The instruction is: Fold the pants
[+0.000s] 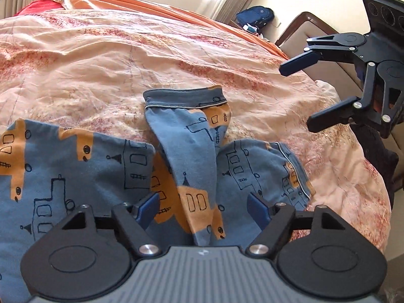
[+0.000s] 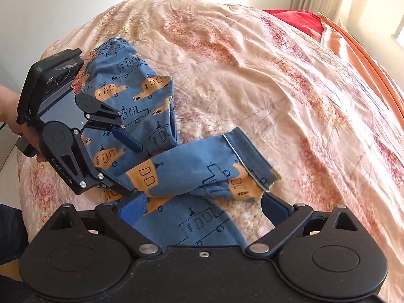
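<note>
Blue pants (image 1: 75,166) printed with orange vehicles lie crumpled on the bed. One leg is thrown across the rest, and its dark cuff (image 1: 186,98) with white piping points away from me. My left gripper (image 1: 203,209) hovers open above that leg, its blue pads apart on either side and clear of the cloth. My right gripper (image 1: 303,93) hangs open in the air over the bed's right side, holding nothing. In the right wrist view the pants (image 2: 141,96) stretch from the elastic waistband (image 2: 113,43) to the cuff (image 2: 250,151). There the right gripper (image 2: 203,205) is wide open above the cloth, and the left gripper (image 2: 131,169) is open over the pants.
The peach bedspread (image 1: 126,58) with red blotches covers the bed. An orange sheet (image 1: 156,5) and a red pillow (image 1: 40,6) lie at its far side. A blue bag (image 1: 255,15) sits beside a brown headboard (image 1: 303,25). A person's hand (image 2: 7,106) holds the left gripper.
</note>
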Available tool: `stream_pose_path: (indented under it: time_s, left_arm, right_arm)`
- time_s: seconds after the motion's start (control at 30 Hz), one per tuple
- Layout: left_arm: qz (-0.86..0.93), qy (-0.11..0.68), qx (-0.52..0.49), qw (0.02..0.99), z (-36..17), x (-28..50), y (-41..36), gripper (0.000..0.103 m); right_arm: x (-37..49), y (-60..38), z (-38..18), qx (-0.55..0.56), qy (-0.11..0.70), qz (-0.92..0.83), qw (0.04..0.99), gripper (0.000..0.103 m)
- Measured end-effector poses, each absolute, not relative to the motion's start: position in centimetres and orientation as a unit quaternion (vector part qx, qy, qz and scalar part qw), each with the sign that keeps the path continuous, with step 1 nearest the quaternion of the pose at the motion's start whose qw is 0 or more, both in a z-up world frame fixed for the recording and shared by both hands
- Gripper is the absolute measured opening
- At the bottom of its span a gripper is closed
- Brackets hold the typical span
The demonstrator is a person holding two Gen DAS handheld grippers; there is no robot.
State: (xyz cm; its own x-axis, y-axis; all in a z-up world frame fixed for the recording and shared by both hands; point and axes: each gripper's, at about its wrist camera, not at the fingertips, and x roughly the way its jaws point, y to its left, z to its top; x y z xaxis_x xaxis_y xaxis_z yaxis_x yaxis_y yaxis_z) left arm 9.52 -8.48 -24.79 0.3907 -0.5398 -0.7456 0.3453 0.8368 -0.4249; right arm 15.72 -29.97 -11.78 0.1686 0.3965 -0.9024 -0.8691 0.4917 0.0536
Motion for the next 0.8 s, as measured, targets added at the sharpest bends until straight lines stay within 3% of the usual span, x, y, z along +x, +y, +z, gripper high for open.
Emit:
stream_pose_path:
  time_s: [0.17, 0.27, 0.43, 0.53, 0.6, 0.8]
  left_arm:
    - [-0.249, 0.476, -0.085, 0.839, -25.3, 9.9, -10.0, 0.029]
    - [-0.239, 0.477, -0.094, 0.84, -25.4, 9.8, -10.3, 0.015]
    - [-0.244, 0.466, -0.07, 0.848, -24.7, 9.1, -11.4, 0.01]
    - [-0.25, 0.463, -0.05, 0.849, -24.4, 8.7, -12.0, 0.01]
    - [-0.25, 0.462, -0.048, 0.85, -24.5, 8.6, -12.1, 0.01]
    - [-0.252, 0.458, -0.04, 0.852, -24.6, 8.5, -12.5, 0.01]
  right_arm:
    - [19.6, -29.8, -14.1, -0.276, 0.45, 0.486, 0.697, 0.082]
    - [22.2, -29.3, -15.6, -0.274, 0.445, 0.507, 0.685, 0.081]
    - [25.9, -26.6, -17.7, -0.288, 0.451, 0.525, 0.662, 0.077]
    - [27.4, -24.4, -18.9, -0.31, 0.46, 0.54, 0.633, 0.067]
    - [28.2, -23.0, -19.7, -0.318, 0.472, 0.548, 0.613, 0.055]
    - [29.1, -19.0, -21.8, -0.314, 0.503, 0.577, 0.561, 0.047]
